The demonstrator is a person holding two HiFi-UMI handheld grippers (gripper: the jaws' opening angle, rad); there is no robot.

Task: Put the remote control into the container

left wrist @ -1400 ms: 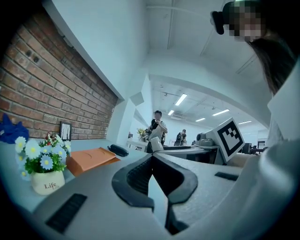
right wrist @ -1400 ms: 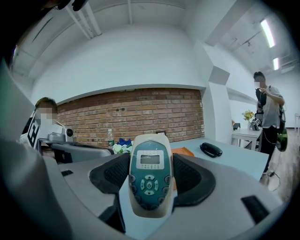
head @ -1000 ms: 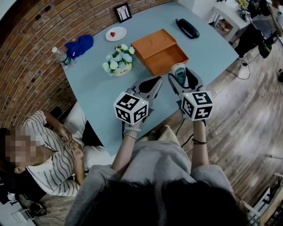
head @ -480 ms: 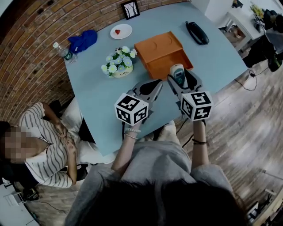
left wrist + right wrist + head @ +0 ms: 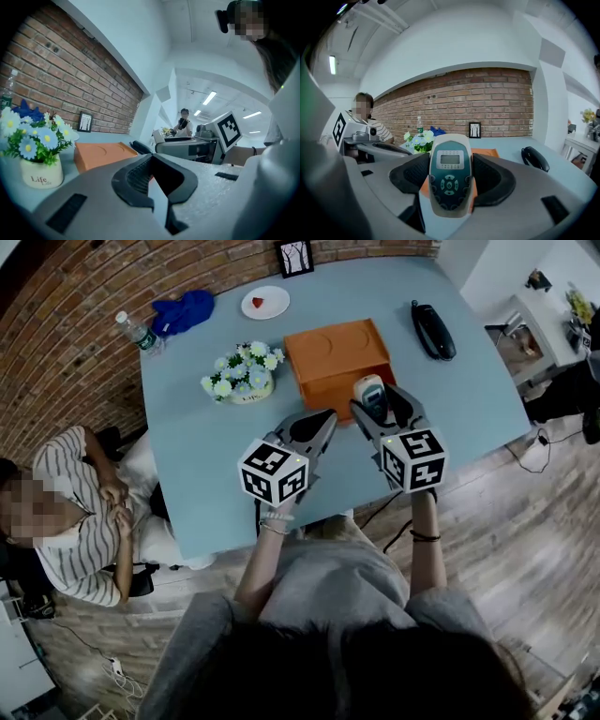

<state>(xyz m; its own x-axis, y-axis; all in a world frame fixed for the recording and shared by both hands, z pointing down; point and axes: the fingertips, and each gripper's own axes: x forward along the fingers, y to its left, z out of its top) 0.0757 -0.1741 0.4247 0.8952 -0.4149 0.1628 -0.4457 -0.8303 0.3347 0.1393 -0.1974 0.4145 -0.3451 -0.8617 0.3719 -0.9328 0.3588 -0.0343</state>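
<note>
A grey-white remote control [image 5: 449,180] with a small screen and dark buttons stands upright between the jaws of my right gripper [image 5: 451,182], which is shut on it. In the head view the remote [image 5: 369,395] and right gripper [image 5: 375,403] hover just off the near right corner of the orange container [image 5: 328,345]. That container [image 5: 101,154] lies on the blue table. My left gripper [image 5: 322,420] is beside the right one, by the container's near edge. Its jaws [image 5: 154,180] are shut with nothing between them.
A pot of flowers [image 5: 239,381] stands left of the container. A black handset [image 5: 433,329] lies far right. A white plate [image 5: 265,302], blue cloth [image 5: 185,310], water bottle [image 5: 139,334] and picture frame [image 5: 295,257] line the back. A person in a striped shirt [image 5: 80,512] sits left of the table.
The head view has swung, so the table sits lower left in the picture. Both grippers and the remote keep much the same place by the container's near edge.
</note>
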